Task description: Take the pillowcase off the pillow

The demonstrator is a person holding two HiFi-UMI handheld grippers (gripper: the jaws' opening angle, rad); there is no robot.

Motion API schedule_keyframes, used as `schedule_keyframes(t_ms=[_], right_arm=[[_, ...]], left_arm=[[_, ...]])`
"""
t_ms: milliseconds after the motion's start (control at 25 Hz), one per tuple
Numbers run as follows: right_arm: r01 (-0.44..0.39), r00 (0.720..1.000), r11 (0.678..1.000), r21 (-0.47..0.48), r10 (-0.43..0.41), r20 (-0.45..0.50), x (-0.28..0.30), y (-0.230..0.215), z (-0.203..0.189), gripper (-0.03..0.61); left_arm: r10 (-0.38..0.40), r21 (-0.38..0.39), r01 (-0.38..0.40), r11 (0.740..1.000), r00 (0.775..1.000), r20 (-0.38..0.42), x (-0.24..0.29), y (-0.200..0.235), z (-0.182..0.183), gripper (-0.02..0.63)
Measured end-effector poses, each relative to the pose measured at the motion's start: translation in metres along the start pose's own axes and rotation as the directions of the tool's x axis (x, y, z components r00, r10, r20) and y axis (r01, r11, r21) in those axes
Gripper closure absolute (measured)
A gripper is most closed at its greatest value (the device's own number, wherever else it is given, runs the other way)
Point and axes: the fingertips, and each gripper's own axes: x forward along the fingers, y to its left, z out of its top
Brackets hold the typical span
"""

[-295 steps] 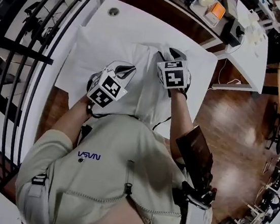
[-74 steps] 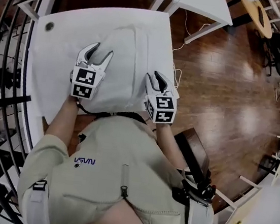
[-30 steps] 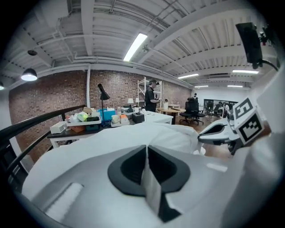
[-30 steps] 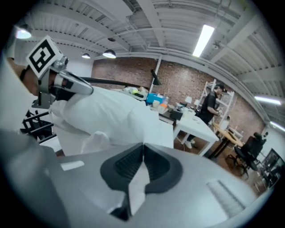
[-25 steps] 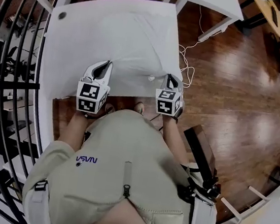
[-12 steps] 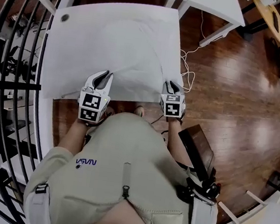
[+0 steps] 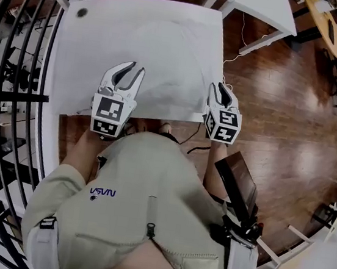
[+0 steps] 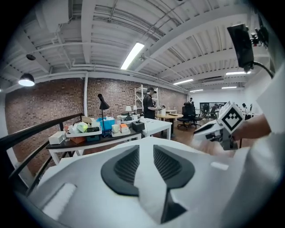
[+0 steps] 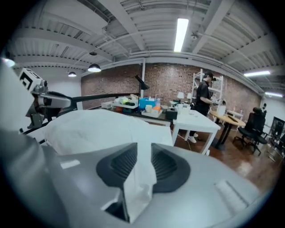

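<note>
White bedding (image 7: 166, 57) lies spread on the white table (image 7: 68, 56); I cannot tell the pillow from its pillowcase. In the right gripper view it rises as a soft mound (image 9: 89, 127). My left gripper (image 7: 130, 68) hovers over its near left edge. Its jaws have just been opening and stand visibly apart, with a strip of white cloth (image 8: 144, 173) showing in the gap. At the near right corner is my right gripper (image 7: 219, 88). Its jaws have just been opening too. A crumpled fold of the cloth (image 9: 141, 178) still hangs loosely between its pads (image 9: 167, 167).
A black railing (image 7: 15, 80) runs along the table's left side. Wooden floor (image 7: 282, 115) lies to the right, with another white table (image 7: 259, 4) beyond. A cluttered side table (image 8: 95, 129) stands behind, and a person (image 8: 150, 102) stands far off.
Both grippers have lifted from the table's near edge. The left jaws have spread apart. The right gripper has shifted to the right.
</note>
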Motion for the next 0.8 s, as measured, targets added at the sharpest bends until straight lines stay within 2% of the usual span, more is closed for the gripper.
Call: schedule_keyframes(t_ms=[120,280,480,560,640,720,800], right_arm=[[-0.003,1.000,1.000,0.017,0.002,0.028,0.001,0.009,0.011,0.488],[-0.056,0.998,0.998,0.023,0.055,0.039,0.019,0.015,0.016,0.488],[-0.155,0.986,0.988,-0.009,0.155,0.061,0.059,0.007,0.045,0.488],[-0.198,0.977,0.980,-0.033,0.200,0.072,0.078,0.006,0.060,0.488],[-0.236,0.968,0.970,-0.056,0.240,0.080,0.094,0.006,0.074,0.488],[-0.264,0.960,0.962,-0.070,0.270,0.082,0.109,0.006,0.085,0.488],[-0.283,0.955,0.957,-0.066,0.287,0.069,0.123,0.008,0.086,0.488]], left_arm=[[-0.007,0.040,0.008,0.999,1.000,-0.026,0.010,0.014,0.002,0.489],[0.011,0.075,-0.007,0.997,0.998,-0.063,0.037,0.027,0.009,0.461],[0.048,0.120,-0.027,0.992,0.982,-0.181,0.101,0.039,0.008,0.347],[0.066,0.128,-0.031,0.991,0.957,-0.283,0.131,0.045,-0.013,0.305],[0.053,0.096,-0.013,0.995,0.906,-0.421,0.153,0.046,-0.044,0.284],[0.003,0.028,0.013,1.000,0.868,-0.497,0.163,0.042,-0.065,0.311],[-0.050,-0.030,0.041,0.999,0.855,-0.515,0.159,0.033,-0.072,0.374]])
